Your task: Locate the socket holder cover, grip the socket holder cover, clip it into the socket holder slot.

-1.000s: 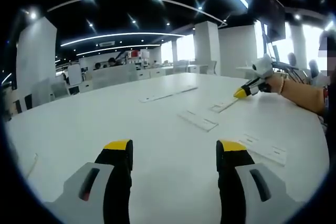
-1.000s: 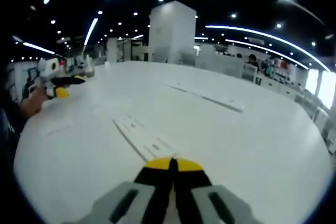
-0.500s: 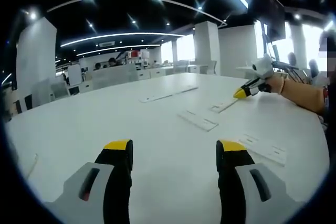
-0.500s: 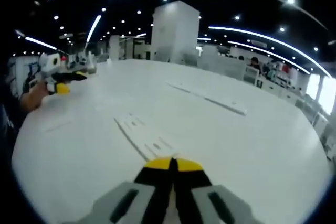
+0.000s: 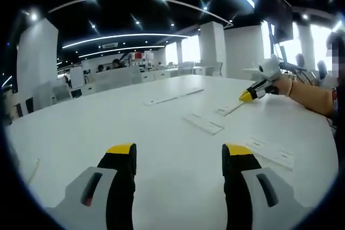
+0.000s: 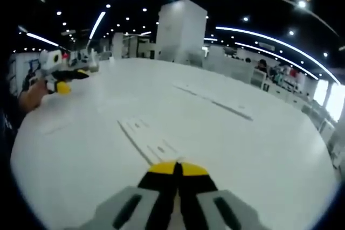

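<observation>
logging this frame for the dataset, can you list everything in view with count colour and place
table: one, white, round, under everything
flat socket strips: about four, white, lying apart on the table; a short one mid-table, a long one farther off, one near the right edge, one just ahead of the right hand-held gripper
pillars: two, white, behind the table in the left gripper view
ceiling lights: many, white strips and spots
left hand-held gripper: one, grey with yellow tips, jaws wide apart above the table, holding nothing
right hand-held gripper: one, same colours, jaws together, low over the table
person's hand: one, holding the right hand-held gripper
</observation>
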